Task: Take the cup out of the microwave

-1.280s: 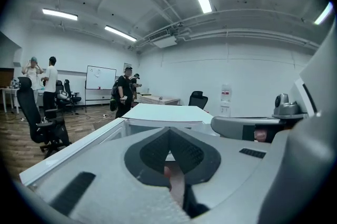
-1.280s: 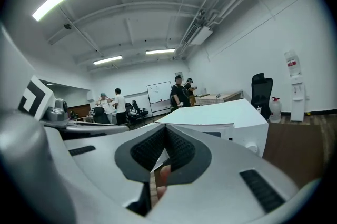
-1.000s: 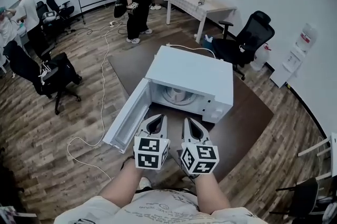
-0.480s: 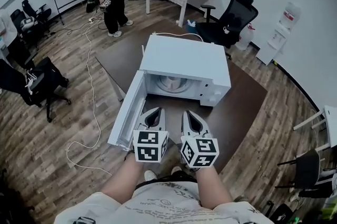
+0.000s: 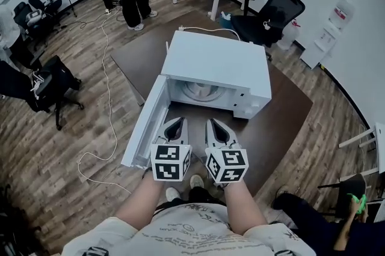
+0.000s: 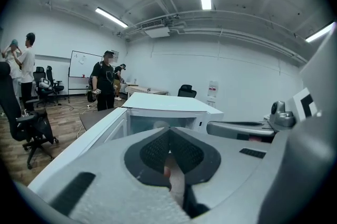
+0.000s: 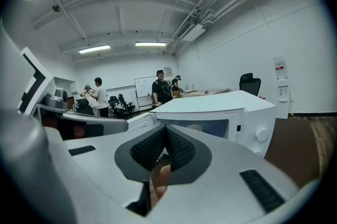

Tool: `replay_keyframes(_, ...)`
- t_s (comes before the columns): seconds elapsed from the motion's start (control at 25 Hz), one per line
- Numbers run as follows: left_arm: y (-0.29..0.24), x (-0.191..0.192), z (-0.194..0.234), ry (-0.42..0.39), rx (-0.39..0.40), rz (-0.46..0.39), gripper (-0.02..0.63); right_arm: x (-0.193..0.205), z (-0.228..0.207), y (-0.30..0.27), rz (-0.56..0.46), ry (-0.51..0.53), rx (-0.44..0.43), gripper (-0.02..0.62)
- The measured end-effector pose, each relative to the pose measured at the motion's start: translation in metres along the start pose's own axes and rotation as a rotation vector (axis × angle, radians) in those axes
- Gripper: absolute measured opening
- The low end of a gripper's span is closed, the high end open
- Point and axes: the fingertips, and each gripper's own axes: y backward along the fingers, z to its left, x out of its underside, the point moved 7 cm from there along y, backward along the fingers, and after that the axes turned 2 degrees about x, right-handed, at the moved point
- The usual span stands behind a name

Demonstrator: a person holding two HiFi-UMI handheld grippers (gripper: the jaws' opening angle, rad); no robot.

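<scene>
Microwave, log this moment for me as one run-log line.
microwave: door open | left gripper: shut, empty | right gripper: shut, empty | both: outside, before the opening | cup: not made out

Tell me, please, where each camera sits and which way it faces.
Head view: on the person's head, looking steeply down at the open microwave; both forearms and the left gripper and right gripper show.
Left gripper view: on the left gripper, facing the microwave along its shut jaws; the right gripper shows at right.
Right gripper view: on the right gripper, facing the microwave likewise; the left gripper shows at left.
All three share the microwave.
</scene>
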Motion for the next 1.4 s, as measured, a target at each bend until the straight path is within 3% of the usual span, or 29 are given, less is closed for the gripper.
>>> replay_keyframes(0.36, -0.032, 0.000, 0.007, 0.002, -0.046, 0.020, 0.012, 0.014, -0.020, -0.054, 0.031, 0.022, -0.069, 0.017)
replay_keyframes(0.48, -0.039, 0.002, 0.009, 0.000, -0.065, 0.033, 0.012, 0.023, -0.025, -0.073, 0.057, 0.009, -0.099, 0.081)
replay_keyframes(1.04, -0.068, 0.018, 0.017, 0.004, -0.146, 0.087, 0.012, 0.067, -0.062, -0.157, 0.143, 0.007, -0.127, 0.110)
replay_keyframes(1.4, -0.078, 0.029, 0.030, 0.009, -0.217, 0.128, 0.012, 0.102, -0.069, -0.205, 0.210, 0.085, -0.109, 0.126)
